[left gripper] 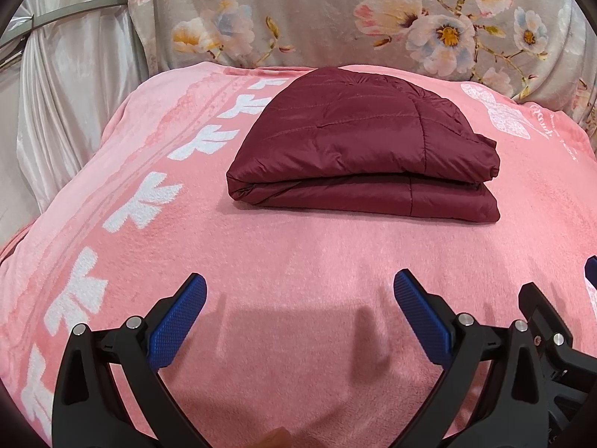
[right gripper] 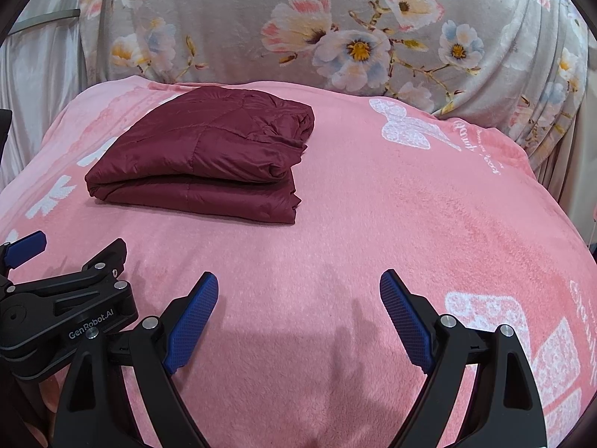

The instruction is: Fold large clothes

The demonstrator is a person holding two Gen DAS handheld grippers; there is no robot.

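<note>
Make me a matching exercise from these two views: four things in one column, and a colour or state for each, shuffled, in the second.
Column one:
1. jacket
2. blanket
3. floral cover
4. left gripper

Column two:
A. grey with flowers, draped behind the bed
B. open, holding nothing
C. maroon, folded into a stack
D. pink with white prints, spread flat

Pairs: 1-C, 2-D, 3-A, 4-B
</note>
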